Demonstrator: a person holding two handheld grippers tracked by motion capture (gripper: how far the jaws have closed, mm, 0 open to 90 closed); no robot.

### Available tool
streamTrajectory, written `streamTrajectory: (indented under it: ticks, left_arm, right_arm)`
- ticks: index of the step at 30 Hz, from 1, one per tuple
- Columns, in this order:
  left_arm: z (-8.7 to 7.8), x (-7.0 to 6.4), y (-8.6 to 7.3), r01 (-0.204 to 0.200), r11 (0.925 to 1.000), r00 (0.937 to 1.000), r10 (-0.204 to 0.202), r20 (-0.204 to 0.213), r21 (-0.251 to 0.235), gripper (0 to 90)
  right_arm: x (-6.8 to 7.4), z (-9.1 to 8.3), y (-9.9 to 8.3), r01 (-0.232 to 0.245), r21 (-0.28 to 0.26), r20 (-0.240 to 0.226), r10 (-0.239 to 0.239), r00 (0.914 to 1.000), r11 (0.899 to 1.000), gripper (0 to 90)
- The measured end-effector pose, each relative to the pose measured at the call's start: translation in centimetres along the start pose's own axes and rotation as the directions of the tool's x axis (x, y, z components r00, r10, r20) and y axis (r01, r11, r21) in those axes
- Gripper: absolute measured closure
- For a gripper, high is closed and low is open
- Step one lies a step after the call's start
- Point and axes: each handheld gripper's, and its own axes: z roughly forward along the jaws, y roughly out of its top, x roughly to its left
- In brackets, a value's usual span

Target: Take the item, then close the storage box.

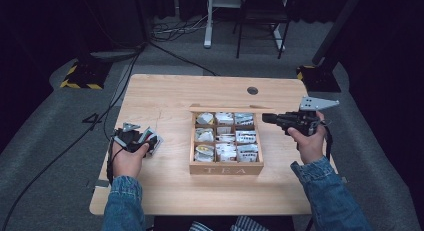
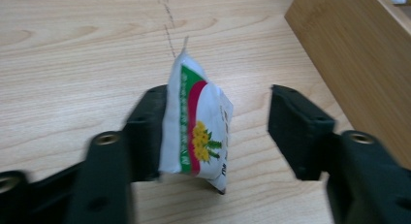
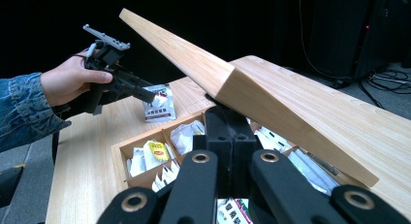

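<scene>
L hand-held gripper (image 2: 213,132): jaws spread wide; sachet leans on one jaw's inner face, clear gap to the other. Not pinched.
Sachet (image 2: 196,124): standing on edge betw jaws, long axis pointing away along them, lower corner at or just off counter, can't tell which. White packet, green/red bands, yellow flower print; puffy, crinkly, prob. light and slippery.
Sachet in high view (image 1: 152,139): at L gripper tip, left of box, near counter's left edge.
Counter (image 2: 72,44): pale wood, fine grain, matte.
Relation for next move: box lies to the right of L gripper, close; L hand nearer sachet by far. Judged: jaws need closing across sachet's thin side before any lift.
Tea box (image 1: 226,168): bamboo-look wood, "TEA" on front wall, grid of compartments, packets in each.
R hand-held gripper (image 1: 270,119): jaws pressed together on lid edge, holding it up.
Lid (image 3: 271,93): thick wood slab, tilted open over box, hinge side not seen.
Risk: loose sachet may tip flat.
</scene>
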Motion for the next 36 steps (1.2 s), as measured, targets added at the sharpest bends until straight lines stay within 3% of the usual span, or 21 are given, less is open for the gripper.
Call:
streamTrajectory:
  ticks: [3,8,12,18,21,24,26,31,36]
  left_arm:
    - [-0.1,0.0,0.1,-0.019,0.9998,0.9995,0.019,-0.026,0.000,30.5]
    - [-0.2,-0.1,0.1,-0.052,0.9980,0.9950,0.055,-0.083,0.036,27.6]
    - [-0.6,-0.1,0.2,-0.041,0.9990,0.9947,0.042,-0.093,0.017,27.2]
    - [-1.7,-1.4,0.5,-0.075,0.9970,0.9965,0.074,-0.038,-0.019,28.2]
    - [-2.6,-2.6,0.3,-0.116,0.9929,0.9933,0.116,-0.003,-0.029,28.6]
    - [-3.6,-3.8,-0.2,-0.129,0.9907,0.9909,0.130,0.033,-0.044,28.9]
    - [-4.2,-4.6,-0.8,-0.145,0.9883,0.9872,0.148,0.059,-0.047,28.9]
    - [-4.8,-6.5,-2.8,-0.216,0.9762,0.9680,0.217,0.126,-0.017,29.9]
    - [-4.7,-7.7,-5.2,-0.270,0.9627,0.9414,0.267,0.206,-0.014,30.6]
  right_arm:
    - [0.0,0.0,0.0,0.001,0.001,0.000,-0.001,1.0000,1.000,90.0]
    - [0.0,0.0,0.0,0.001,0.000,-0.002,-0.001,1.0000,1.000,90.0]
    - [0.0,0.0,0.0,0.001,0.001,-0.003,-0.001,1.0000,1.000,90.0]
    - [0.0,0.0,0.0,0.001,0.001,-0.004,-0.001,1.0000,1.000,90.0]
    - [0.0,0.0,0.0,0.002,0.003,-0.002,-0.002,1.0000,1.000,90.0]
    - [0.1,0.0,0.0,0.000,0.002,-0.003,0.000,1.0000,1.000,90.0]
    - [0.1,0.0,0.1,0.002,0.002,-0.004,-0.002,1.0000,1.000,90.0]
    - [0.1,0.0,0.0,0.001,0.005,-0.006,-0.001,1.0000,1.000,90.0]
    - [0.2,0.0,0.0,0.000,0.010,-0.005,0.000,1.0000,1.000,90.0]
